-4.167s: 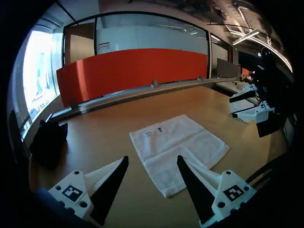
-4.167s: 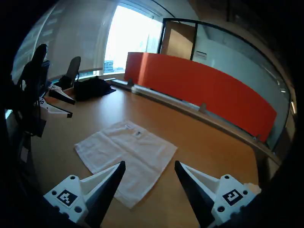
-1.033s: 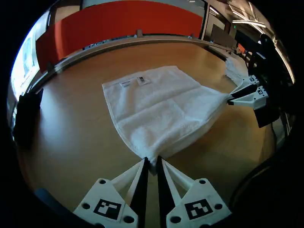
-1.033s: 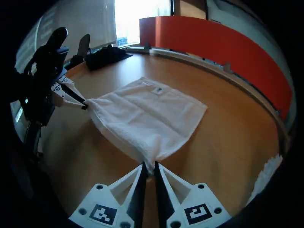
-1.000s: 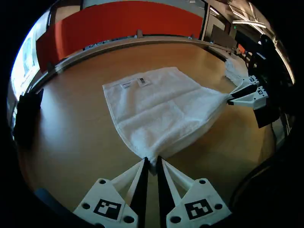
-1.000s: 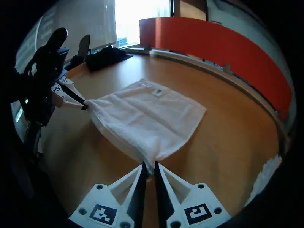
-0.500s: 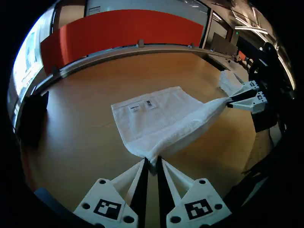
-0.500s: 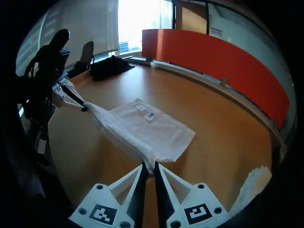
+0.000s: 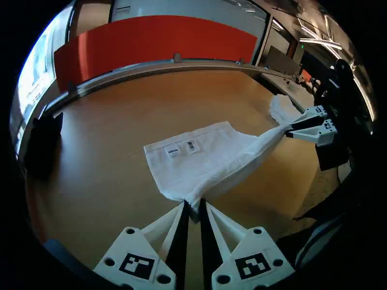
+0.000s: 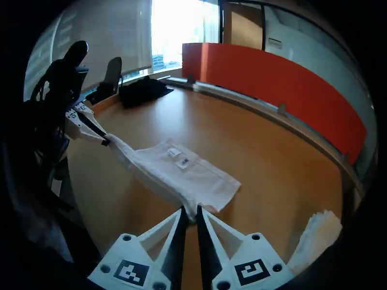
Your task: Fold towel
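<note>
A white towel (image 9: 208, 157) with two small labels hangs stretched between both grippers above the wooden table (image 9: 111, 125); its far edge still rests on the wood. My left gripper (image 9: 192, 209) is shut on one near corner. My right gripper (image 10: 190, 212) is shut on the other near corner of the towel (image 10: 179, 174). In the left gripper view the right gripper (image 9: 291, 132) pinches its corner at the right. In the right gripper view the left gripper (image 10: 104, 140) holds its corner at the left.
A stack of folded white towels (image 10: 317, 237) lies at the right end of the table, seen also as the stack (image 9: 283, 106). A dark bag (image 10: 142, 89) sits on the far table end. An orange divider (image 9: 155, 41) runs along the back edge. An office chair (image 10: 111, 70) stands by the window.
Both grippers have lifted the held corners higher and pulled back, so the near half of the towel is off the table and the towel looks narrower and farther away.
</note>
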`<state>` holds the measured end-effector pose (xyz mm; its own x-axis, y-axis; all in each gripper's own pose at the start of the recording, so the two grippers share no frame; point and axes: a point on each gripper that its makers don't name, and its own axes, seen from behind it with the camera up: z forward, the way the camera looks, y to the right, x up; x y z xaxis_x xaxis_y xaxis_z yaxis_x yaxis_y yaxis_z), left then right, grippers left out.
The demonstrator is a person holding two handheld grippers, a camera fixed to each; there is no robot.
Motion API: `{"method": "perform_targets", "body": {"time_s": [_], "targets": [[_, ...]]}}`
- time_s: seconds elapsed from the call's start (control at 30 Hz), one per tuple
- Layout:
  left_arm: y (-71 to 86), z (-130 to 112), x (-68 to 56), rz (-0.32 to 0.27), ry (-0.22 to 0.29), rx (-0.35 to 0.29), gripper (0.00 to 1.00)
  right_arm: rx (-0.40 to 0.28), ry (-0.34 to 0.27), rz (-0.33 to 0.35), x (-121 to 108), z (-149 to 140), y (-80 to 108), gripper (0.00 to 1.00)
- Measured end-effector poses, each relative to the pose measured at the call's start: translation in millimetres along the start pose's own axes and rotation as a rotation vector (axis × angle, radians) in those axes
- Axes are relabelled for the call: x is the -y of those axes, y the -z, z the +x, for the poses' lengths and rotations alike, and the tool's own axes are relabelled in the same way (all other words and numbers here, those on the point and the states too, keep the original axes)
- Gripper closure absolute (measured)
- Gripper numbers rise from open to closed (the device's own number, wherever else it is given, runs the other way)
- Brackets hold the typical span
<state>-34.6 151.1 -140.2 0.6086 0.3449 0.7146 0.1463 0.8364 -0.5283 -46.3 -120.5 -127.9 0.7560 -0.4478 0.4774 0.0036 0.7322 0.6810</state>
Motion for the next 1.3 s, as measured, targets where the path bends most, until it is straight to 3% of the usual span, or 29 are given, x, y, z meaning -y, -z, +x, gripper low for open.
{"method": "perform_targets", "body": {"time_s": [0.3, 0.6, 0.9, 1.3], "targets": [[7.9, -4, -7.2, -0.006, 0.015, 0.004, 0.85, 0.005, 0.002, 0.005, 4, -1, 9.7, 0.86], [2.1, -3, -2.9, 0.010, 0.019, 0.007, 0.85, 0.019, 0.009, 0.007, 5, -2, 5.1, 0.86], [-17.2, 11, 7.4, 0.016, 0.033, 0.006, 0.85, 0.040, 0.002, -0.003, -7, -3, -11.2, 0.86], [-52.2, 21, 29.8, 0.027, 0.013, 0.037, 0.85, 0.058, -0.016, -0.020, -30, -2, -42.3, 0.86]]}}
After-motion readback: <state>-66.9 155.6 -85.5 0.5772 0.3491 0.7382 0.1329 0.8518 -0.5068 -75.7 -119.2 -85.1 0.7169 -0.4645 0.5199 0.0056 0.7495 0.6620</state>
